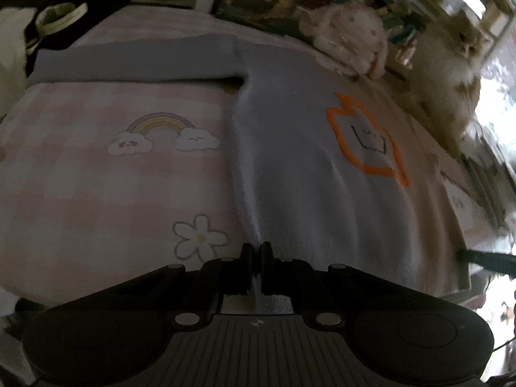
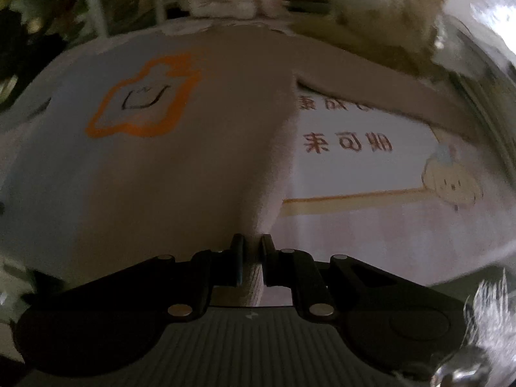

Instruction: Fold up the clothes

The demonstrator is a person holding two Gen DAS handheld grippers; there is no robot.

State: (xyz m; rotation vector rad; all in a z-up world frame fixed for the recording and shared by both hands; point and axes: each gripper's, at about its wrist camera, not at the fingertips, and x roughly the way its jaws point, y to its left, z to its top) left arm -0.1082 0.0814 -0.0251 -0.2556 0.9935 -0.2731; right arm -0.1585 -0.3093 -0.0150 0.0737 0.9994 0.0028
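My sweater (image 1: pixel 290 148) lies flat on the bed (image 1: pixel 96 177), one sleeve (image 1: pixel 129 64) stretched leftward; plush toys (image 1: pixel 348 35) sit behind it.

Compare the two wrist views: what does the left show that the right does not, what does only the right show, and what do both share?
Only the left view shows the rainbow, the daisy and the sweater's outstretched sleeve. Only the right view shows the printed characters and the cartoon puppy. Both show the sweater with its orange outline, and each gripper, left gripper and right gripper, with jaws shut on its hem.
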